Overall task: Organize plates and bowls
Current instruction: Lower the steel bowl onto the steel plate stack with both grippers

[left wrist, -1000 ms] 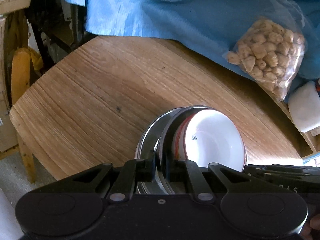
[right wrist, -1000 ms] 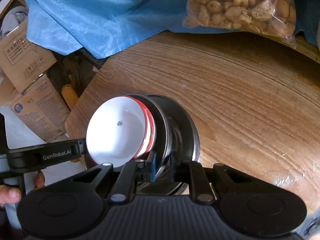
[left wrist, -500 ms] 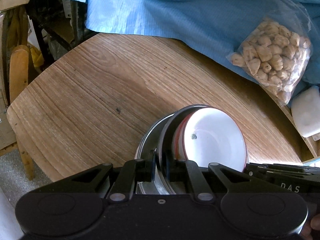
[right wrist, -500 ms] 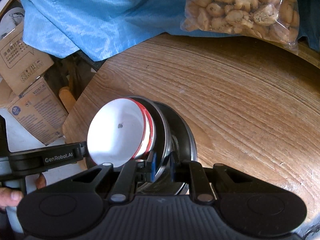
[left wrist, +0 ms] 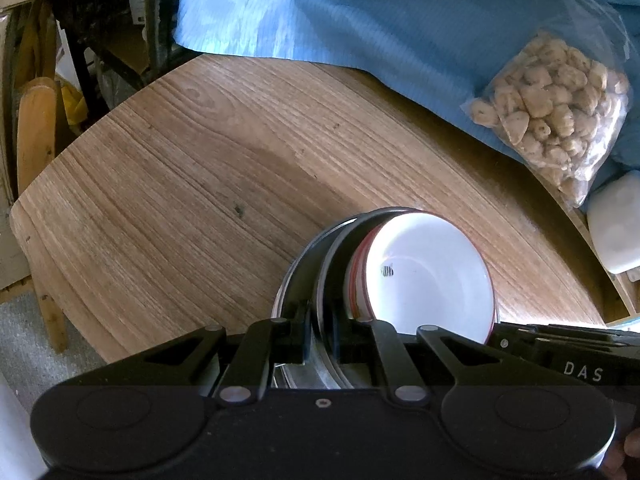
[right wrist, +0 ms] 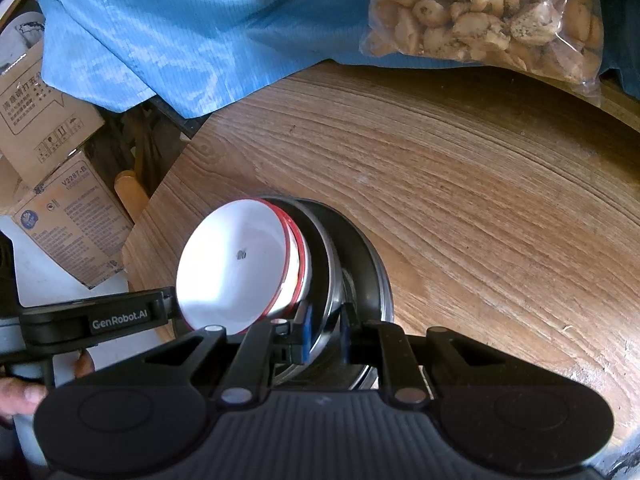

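Observation:
A nested stack sits low over the wooden table (left wrist: 180, 200): white bowls with red rims (left wrist: 428, 272) (right wrist: 236, 268) inside a steel bowl (left wrist: 334, 248) (right wrist: 322, 256), with a wider steel dish (left wrist: 294, 276) (right wrist: 370, 268) outermost. My left gripper (left wrist: 322, 320) is shut on the steel rim at the stack's left side. On the opposite side, my right gripper (right wrist: 324, 320) is shut on the steel rim as well. Each gripper's body shows at the edge of the other's view. The stack's underside is hidden.
A blue cloth (left wrist: 360, 12) covers the table's far side, with a clear bag of pale snack lumps (left wrist: 552, 116) (right wrist: 488, 12) on it. A white object (left wrist: 616, 220) lies at the right edge. Cardboard boxes (right wrist: 60, 184) and a wooden chair (left wrist: 36, 132) stand past the left edge.

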`<state>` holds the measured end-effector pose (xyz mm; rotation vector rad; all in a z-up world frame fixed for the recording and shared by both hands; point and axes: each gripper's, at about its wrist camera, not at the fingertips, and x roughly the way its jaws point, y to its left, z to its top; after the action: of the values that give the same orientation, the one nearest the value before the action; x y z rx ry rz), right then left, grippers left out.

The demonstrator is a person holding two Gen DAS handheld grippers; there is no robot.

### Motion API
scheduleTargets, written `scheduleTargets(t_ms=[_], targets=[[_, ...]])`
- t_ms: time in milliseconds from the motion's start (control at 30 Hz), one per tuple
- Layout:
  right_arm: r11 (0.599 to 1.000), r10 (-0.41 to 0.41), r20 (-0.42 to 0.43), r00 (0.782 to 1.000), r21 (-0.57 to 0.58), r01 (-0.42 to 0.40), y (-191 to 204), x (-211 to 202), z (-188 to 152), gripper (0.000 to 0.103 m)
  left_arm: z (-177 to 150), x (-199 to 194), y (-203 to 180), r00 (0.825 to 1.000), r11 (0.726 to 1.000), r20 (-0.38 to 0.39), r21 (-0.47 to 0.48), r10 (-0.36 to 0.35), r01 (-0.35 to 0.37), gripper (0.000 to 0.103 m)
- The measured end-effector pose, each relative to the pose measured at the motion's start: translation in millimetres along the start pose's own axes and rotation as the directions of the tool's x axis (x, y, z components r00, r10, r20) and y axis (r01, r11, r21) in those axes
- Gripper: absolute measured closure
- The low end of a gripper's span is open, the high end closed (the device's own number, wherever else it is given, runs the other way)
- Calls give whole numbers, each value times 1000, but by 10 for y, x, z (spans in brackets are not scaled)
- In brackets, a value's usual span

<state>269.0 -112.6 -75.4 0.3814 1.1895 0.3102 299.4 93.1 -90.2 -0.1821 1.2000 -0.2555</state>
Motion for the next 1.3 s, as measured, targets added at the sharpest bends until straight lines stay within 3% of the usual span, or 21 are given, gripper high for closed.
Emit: scheduleTargets(t_ms=[833, 1300], targets=[[999, -13, -17, 1000, 41, 14, 12, 29, -17, 86, -18, 0, 1, 1000, 1000, 0, 11, -6, 6, 95], [998, -62, -3, 998, -4, 62, 98, 35, -53, 85, -35, -7, -21, 1000, 1000, 3, -8, 17, -17, 95]])
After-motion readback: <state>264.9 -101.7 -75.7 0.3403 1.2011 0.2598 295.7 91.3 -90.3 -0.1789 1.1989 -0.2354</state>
